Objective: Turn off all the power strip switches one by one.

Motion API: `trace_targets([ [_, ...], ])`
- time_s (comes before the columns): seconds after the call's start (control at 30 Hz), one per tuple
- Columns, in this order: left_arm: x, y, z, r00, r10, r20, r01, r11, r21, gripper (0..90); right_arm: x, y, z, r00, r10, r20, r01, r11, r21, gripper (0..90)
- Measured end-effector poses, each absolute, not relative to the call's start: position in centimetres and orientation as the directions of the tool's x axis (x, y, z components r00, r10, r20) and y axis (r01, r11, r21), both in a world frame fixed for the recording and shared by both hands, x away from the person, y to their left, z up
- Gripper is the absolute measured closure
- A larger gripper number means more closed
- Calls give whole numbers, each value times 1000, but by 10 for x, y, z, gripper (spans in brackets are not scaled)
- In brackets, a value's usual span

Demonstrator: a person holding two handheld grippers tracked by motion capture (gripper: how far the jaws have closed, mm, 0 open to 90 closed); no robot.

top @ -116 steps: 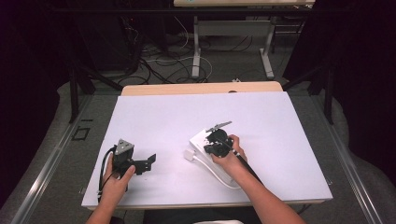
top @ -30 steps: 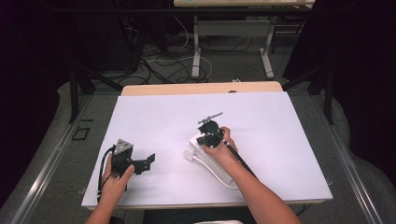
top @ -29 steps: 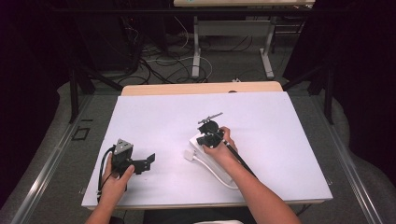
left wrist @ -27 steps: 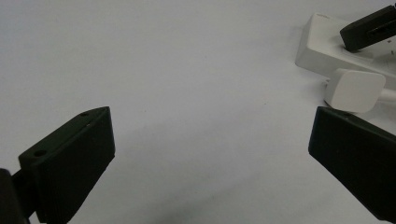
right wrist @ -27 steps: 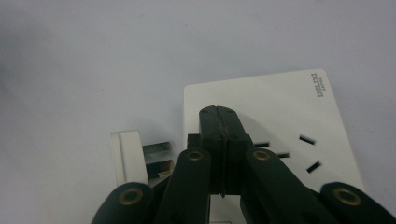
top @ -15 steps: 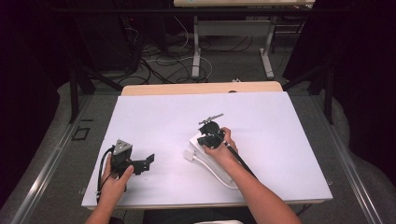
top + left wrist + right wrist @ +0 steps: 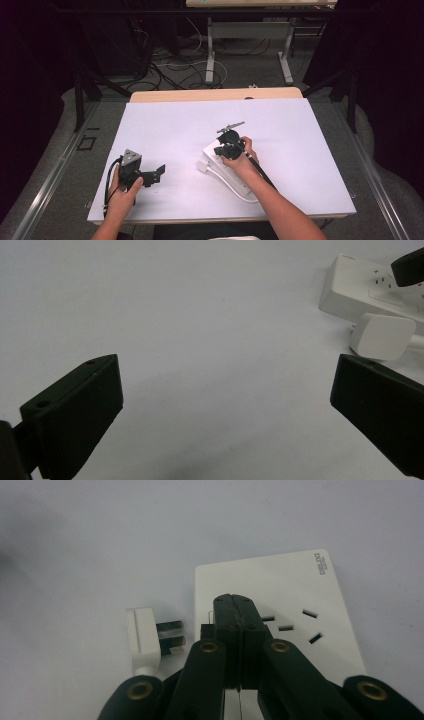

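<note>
1. White power strip (image 7: 227, 167) near the middle of the counter (image 7: 165, 125), slightly right of centre; sockets facing up in the right gripper view (image 7: 300, 625).
2. White plug (image 7: 145, 642) lying loose just left of the strip, prongs pointing toward it, cable (image 7: 235, 187) curling off toward the near edge.
3. Right tool (image 7: 235, 630) directly over the strip, jaws pressed together with nothing visibly between them; touching the strip's top or just above it, cannot tell which.
4. Left tool (image 7: 150, 175) resting near the counter's near-left corner, well apart from the strip, jaws spread wide and empty, aimed across bare counter toward the plug (image 7: 382, 335).
5. Likely risks, as a judgement: strip sliding if pushed sideways by the closed right tool, being light and unanchored; plug skidding away or tipping off its side if nudged; cable snagging the right forearm (image 7: 280, 210), dragging plug and strip out of position.
</note>
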State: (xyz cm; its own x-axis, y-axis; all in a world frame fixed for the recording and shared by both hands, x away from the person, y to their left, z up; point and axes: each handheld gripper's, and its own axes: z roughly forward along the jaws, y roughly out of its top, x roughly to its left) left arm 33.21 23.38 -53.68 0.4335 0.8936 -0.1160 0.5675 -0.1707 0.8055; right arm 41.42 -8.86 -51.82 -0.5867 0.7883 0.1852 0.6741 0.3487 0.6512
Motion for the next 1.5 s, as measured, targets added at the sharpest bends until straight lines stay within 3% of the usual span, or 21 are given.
trace_targets([
  [0.33, 333, 234, -537, 432, 894, -116, 565, -168, 808, 6, 403, -108, -512, -583, 787, 204, 673, 328, 663, 849],
  [0.97, 333, 235, -537, 422, 898, -126, 571, -155, 806, 5, 380, -154, -503, -612, 783, 109, 594, 365, 717, 532],
  [1.5, 333, 237, -538, 418, 900, -126, 577, -155, 802, 6, 364, -207, -514, -530, 845, 67, 592, 313, 743, 342],
])
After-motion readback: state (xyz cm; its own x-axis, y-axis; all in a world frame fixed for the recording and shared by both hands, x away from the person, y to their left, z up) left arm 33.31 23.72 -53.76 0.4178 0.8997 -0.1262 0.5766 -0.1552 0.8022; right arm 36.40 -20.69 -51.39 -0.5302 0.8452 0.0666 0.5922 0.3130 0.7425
